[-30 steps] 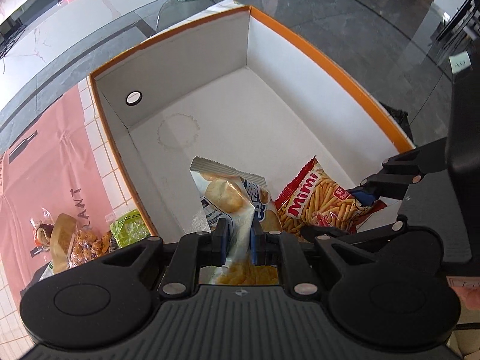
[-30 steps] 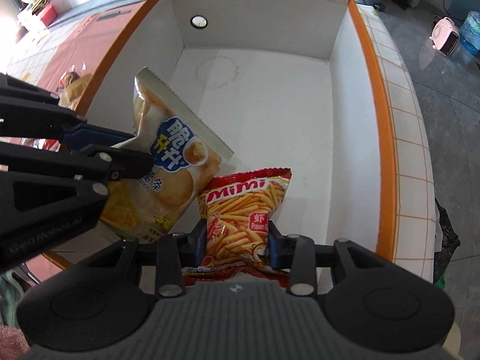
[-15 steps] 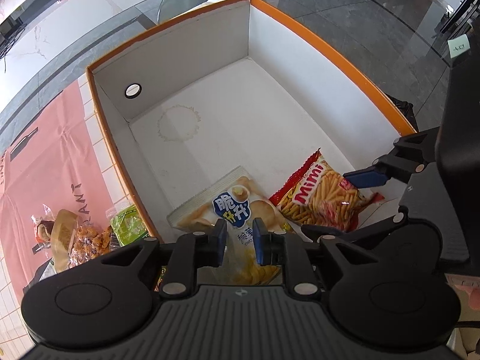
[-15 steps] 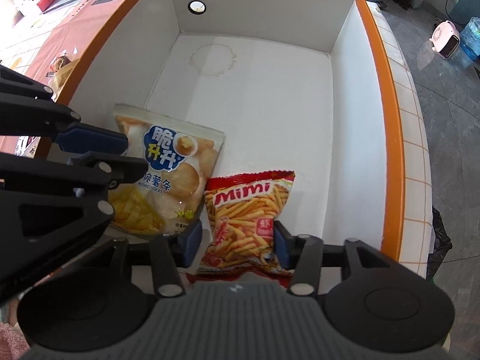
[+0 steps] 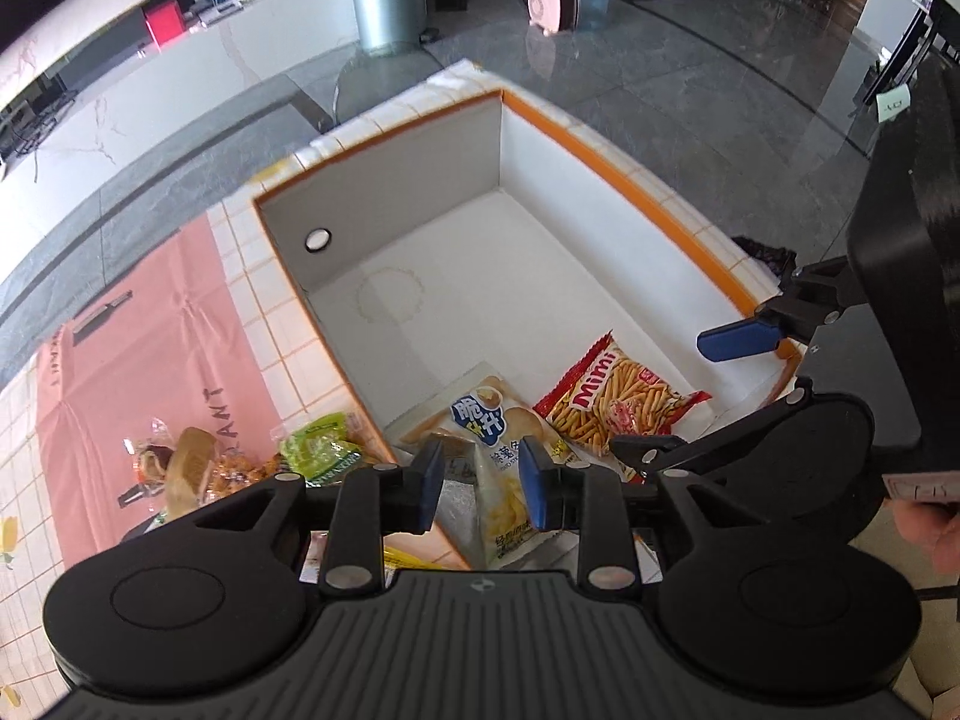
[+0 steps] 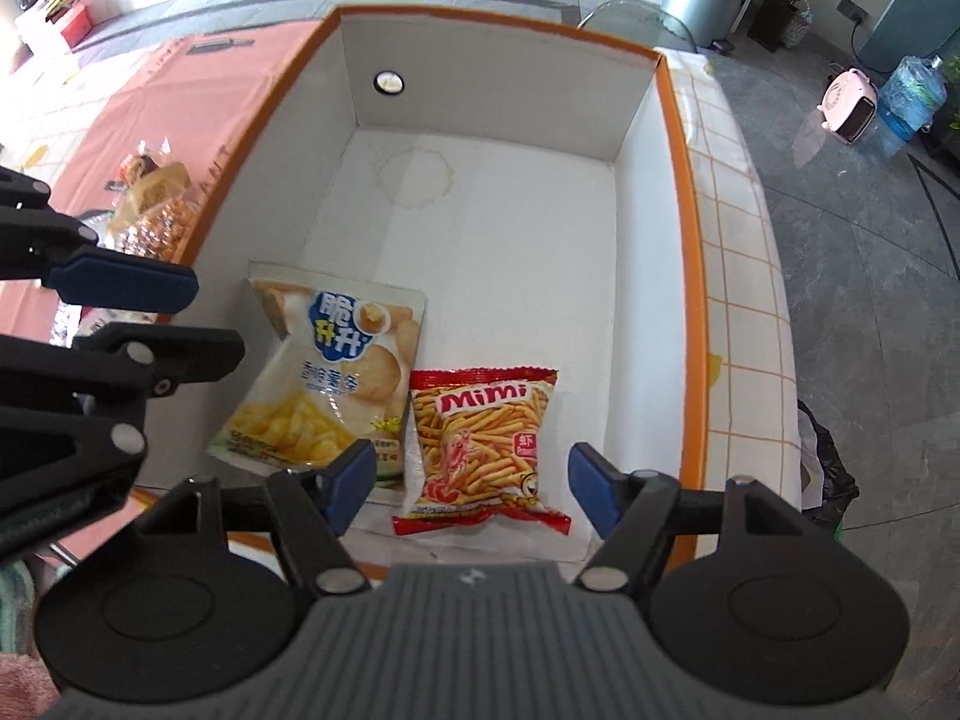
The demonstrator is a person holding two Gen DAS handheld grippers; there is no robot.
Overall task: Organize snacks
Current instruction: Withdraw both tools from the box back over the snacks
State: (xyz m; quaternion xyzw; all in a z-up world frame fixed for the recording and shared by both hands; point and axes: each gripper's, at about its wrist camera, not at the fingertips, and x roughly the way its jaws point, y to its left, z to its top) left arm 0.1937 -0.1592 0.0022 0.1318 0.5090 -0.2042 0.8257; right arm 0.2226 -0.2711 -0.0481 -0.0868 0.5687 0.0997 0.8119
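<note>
I have both grippers spread apart with nothing between their fingers. My left gripper hangs above the near edge of the white, orange-rimmed box, and my right gripper sits over the same near edge with its jaws wide. On the box floor the cream potato-stick bag lies flat at about 7 o'clock from the floor's centre in the right wrist view, and the red Mimi bag lies just beside it at about 6 o'clock, their edges touching or nearly so. Outside the box, at 8 o'clock in the left wrist view, a green packet and some clear-wrapped snacks rest on the pink cloth.
</note>
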